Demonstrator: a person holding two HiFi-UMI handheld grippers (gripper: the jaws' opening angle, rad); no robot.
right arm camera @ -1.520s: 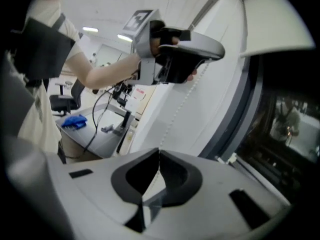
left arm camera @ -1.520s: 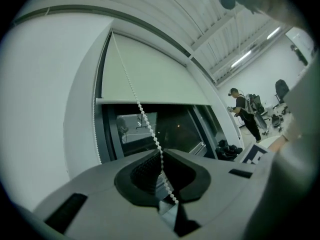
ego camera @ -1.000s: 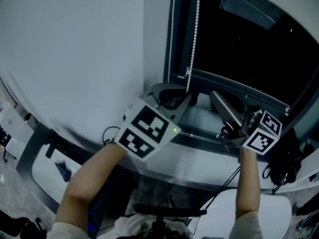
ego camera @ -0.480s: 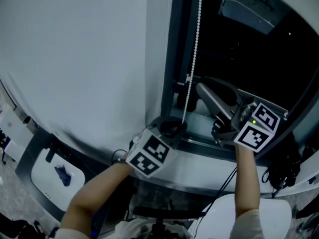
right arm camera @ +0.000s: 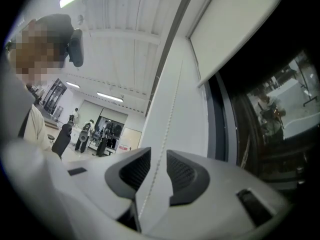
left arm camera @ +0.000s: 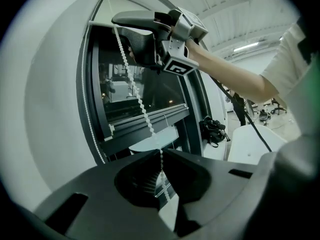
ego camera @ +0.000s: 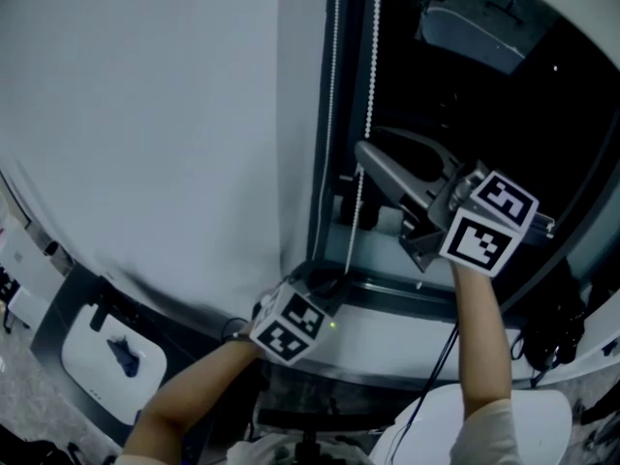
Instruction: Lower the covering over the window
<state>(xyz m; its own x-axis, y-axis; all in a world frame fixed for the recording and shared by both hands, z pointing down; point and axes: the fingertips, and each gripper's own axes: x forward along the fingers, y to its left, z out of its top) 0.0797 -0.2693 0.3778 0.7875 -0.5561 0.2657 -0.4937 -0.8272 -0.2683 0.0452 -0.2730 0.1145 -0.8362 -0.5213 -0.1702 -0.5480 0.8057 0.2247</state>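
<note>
- Head view: the left gripper (ego camera: pixel 325 281) is noted low, near the sill (ego camera: pixel 417 289). The right gripper (ego camera: pixel 373 148) is raised well above it. Both are at the chain (ego camera: pixel 368 95) on the left edge of the window (ego camera: pixel 484 114).
- Left jaws are closed on the chain; beads are pinched at the tips and the strand is drawn taut above.
- Right jaws have just been opening and now stand wide. The chain runs between the pads untouched, and nothing is held.
- Step judged: hand-over-hand pull, with a fresh, higher grip by the right gripper due.
- To be done well: the right jaws should be shut on this same strand, beads centred between the pads, before the left grip is let go.
- The pull is best kept straight down along the strand.
- The second strand (left arm camera: pixel 90 121) by the frame should be left alone, as it is judged to run the other way.
- Blind (right arm camera: pixel 235 29): white and flat, seen at the top of the window in the right gripper view. Only the upper part is covered, and the glass below is dark and bare.
- Much lowering is judged left.
</note>
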